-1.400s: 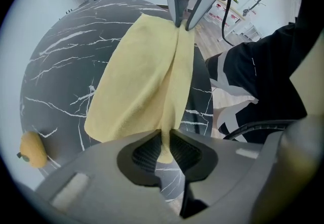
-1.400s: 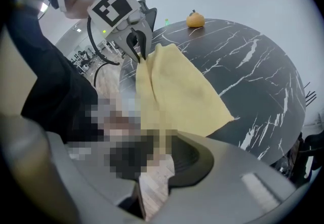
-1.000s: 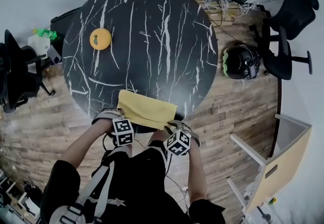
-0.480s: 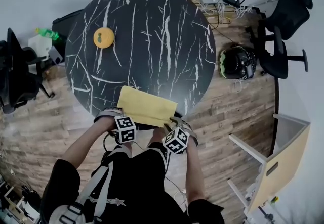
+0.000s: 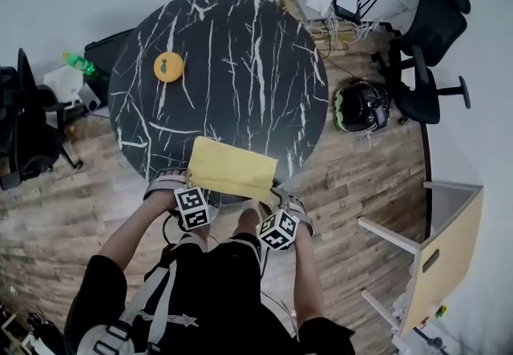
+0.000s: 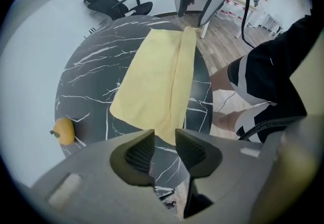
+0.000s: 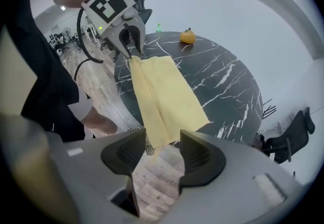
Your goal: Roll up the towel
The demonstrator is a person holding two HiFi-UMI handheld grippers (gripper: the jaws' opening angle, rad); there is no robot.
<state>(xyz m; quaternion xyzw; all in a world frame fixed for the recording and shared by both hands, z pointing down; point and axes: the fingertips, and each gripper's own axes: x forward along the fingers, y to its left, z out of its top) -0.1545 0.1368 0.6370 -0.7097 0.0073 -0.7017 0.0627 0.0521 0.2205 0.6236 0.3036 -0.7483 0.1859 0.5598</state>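
Note:
A yellow towel lies flat at the near edge of the round black marble table, with a narrow strip folded over along its near side. My left gripper hangs just above the towel's near left corner. The left jaws have just been opening and stand open, nothing between the pads. My right gripper hovers over the near right corner. Its jaws have also just been opening and stand wide, the towel lying free below them. The left gripper shows at the towel's far end in the right gripper view.
A small orange fruit sits on the table's far left. On the wooden floor are a helmet, a black office chair, routers with cables and a light wooden cabinet. A dark chair stands at the left.
Both grippers have lifted a little off the towel's near edge and their jaws have opened, letting the folded strip go. The towel stays lying on the table.

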